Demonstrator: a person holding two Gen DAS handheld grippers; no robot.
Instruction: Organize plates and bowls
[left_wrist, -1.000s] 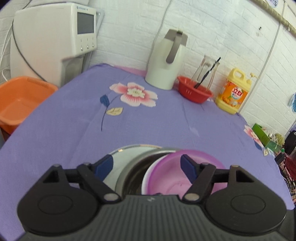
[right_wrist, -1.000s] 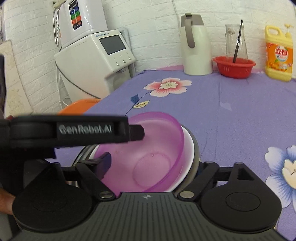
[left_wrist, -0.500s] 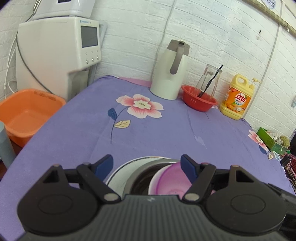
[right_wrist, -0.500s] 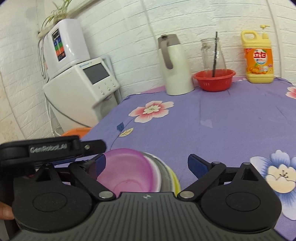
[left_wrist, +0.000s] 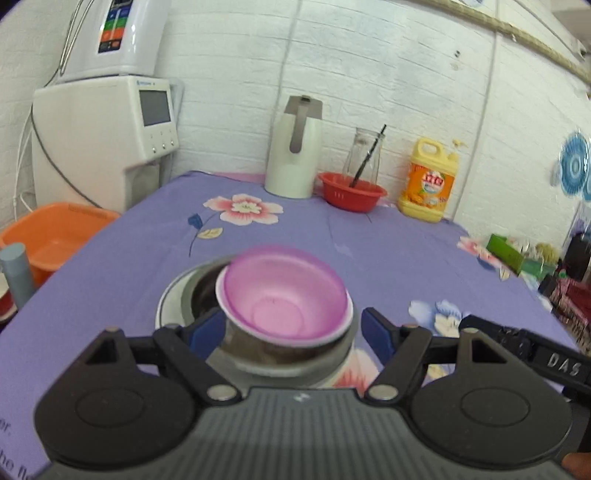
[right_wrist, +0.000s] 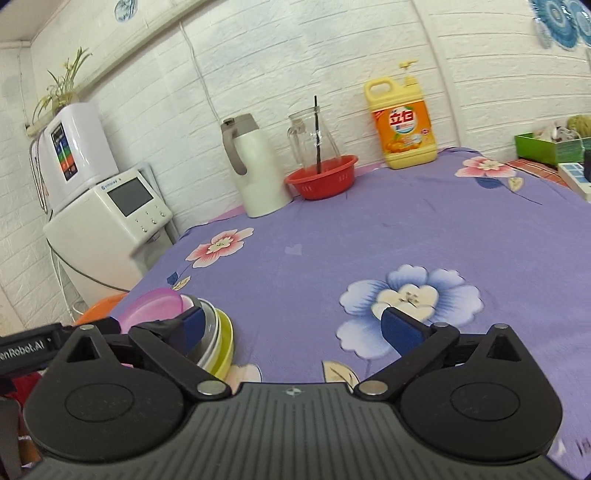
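Note:
A pink bowl (left_wrist: 284, 291) sits nested in a white bowl inside a steel bowl (left_wrist: 295, 350), stacked on a plate near the table's front edge. My left gripper (left_wrist: 293, 332) is open, its blue pads either side of the stack, raised behind it. In the right wrist view the stack (right_wrist: 207, 332) is at the lower left, with a yellow-green plate (right_wrist: 225, 347) at the bottom. My right gripper (right_wrist: 295, 325) is open and empty, to the right of the stack over the purple tablecloth (right_wrist: 406, 236).
At the back stand a white kettle (left_wrist: 295, 147), a red basket (left_wrist: 352, 190) with a glass jar, and a yellow detergent bottle (left_wrist: 430, 181). A white appliance (left_wrist: 107, 136) and an orange basin (left_wrist: 55, 236) are at the left. Boxes (left_wrist: 509, 247) lie at the right edge.
Both grippers have pulled back and up from the stack. The right gripper has swung right, away from the bowls. The pink bowl stays nested in the stack.

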